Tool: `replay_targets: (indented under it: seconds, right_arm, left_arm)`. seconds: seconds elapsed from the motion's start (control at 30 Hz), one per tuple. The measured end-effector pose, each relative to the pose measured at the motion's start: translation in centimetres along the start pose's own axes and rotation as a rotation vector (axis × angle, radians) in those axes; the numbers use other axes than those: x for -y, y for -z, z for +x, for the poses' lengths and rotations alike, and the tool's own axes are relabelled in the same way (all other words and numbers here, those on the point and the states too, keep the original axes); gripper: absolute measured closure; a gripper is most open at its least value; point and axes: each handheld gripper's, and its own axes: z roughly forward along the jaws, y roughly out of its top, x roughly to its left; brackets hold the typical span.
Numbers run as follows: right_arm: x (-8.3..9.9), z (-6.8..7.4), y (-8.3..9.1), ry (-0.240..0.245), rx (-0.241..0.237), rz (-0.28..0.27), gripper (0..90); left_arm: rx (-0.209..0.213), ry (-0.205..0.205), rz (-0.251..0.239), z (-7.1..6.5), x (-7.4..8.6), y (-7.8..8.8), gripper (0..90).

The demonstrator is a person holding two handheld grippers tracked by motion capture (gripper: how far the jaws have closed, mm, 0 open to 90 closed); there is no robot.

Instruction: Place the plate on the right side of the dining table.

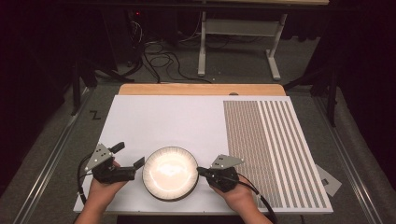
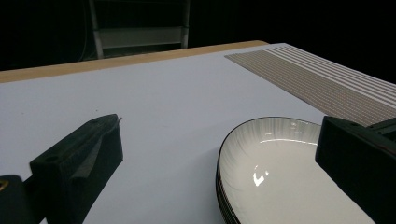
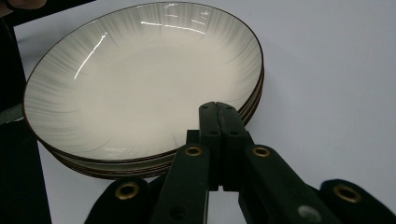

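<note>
Stack of shallow white plates [image 1: 170, 172], dark-rimmed with fine grey radial streaks, sits on the white board [image 1: 159, 121] near its front edge; all positions below are taken from this stack. At least three rims are countable in the right gripper view [image 3: 140, 84]. Left gripper [image 1: 129, 155] sits just left of the stack, jaws spread wide apart with nothing between them; its inner jaw tip is close against the stack's left rim, and in the left gripper view [image 2: 210, 154] that jaw overlaps the near rim of the top plate [image 2: 275, 168], though contact cannot be confirmed. Right gripper [image 1: 200, 171] sits just right of the stack, jaws pressed together, empty, tips pointing at the right rim; in the right gripper view [image 3: 218, 109] the joined tips lie over the top plate's rim. Striped patterned panel [image 1: 275, 144] lies right of the stack, beyond the right gripper.
</note>
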Motion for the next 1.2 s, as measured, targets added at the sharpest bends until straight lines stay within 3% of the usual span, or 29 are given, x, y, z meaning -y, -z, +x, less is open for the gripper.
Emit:
replay_targets:
  seconds: [0.97,1.2]
  right_arm:
    - [-0.4,0.2,-0.8,-0.001,-0.024,0.003,90.0]
    - [-0.6,0.8,-1.6,0.035,-0.037,0.022,90.0]
  left_arm:
    - [0.005,0.018,-0.011,0.2,-0.1,0.3,2.3]
    - [0.001,0.016,-0.014,0.3,-0.2,0.6,2.6]
